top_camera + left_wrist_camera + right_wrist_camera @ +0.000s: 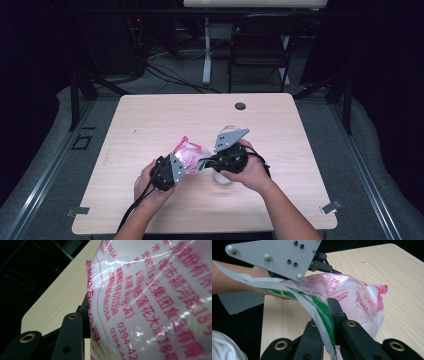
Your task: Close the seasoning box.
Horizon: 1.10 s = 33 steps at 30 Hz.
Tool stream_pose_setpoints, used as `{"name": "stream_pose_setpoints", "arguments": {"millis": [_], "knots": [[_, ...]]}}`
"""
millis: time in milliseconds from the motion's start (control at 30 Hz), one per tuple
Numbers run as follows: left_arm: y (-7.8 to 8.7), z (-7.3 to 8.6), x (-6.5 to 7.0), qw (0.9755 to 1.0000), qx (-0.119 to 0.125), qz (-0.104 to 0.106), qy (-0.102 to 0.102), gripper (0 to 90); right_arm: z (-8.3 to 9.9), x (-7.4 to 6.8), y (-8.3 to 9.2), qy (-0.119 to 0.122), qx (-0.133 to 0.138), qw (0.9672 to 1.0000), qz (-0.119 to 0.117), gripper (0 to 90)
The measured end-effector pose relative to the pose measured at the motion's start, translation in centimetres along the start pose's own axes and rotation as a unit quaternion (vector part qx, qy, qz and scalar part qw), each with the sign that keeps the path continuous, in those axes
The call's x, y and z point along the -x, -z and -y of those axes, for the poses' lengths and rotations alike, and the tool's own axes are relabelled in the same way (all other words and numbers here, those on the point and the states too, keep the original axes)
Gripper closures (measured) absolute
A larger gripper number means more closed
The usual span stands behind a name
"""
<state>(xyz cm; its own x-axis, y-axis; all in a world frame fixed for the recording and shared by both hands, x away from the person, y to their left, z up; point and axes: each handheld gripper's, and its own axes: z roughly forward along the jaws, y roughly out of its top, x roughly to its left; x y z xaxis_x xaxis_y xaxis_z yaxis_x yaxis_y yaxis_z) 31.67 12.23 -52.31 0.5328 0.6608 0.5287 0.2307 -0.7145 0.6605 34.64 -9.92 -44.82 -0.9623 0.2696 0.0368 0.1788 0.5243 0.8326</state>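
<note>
Crinkly clear plastic bag (189, 153) with pink print, puffy and soft, sits mid-table (150, 120), long axis running roughly 10 to 4 o'clock. My left gripper (82, 322) pinches its body; my right gripper (332, 322) is clamped tight on its white-and-green edge.
</note>
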Motion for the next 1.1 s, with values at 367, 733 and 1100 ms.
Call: {"name": "stream_pose_setpoints", "arguments": {"millis": [367,733,1100], "knots": [[-0.2,-0.9,-0.1,0.9994,0.010,-0.017,-0.026,59.9,0.1,0.4,0.8,-0.013,0.007,0.9999,0.002,90.0],[-0.4,-1.7,-0.2,0.9973,0.023,-0.041,-0.057,60.0,0.4,0.9,1.4,-0.029,0.019,0.9994,0.004,90.0],[-0.6,-2.8,-0.3,0.9944,0.030,-0.058,-0.083,60.0,0.8,1.4,2.0,-0.040,0.024,0.9989,0.002,90.0]]}}
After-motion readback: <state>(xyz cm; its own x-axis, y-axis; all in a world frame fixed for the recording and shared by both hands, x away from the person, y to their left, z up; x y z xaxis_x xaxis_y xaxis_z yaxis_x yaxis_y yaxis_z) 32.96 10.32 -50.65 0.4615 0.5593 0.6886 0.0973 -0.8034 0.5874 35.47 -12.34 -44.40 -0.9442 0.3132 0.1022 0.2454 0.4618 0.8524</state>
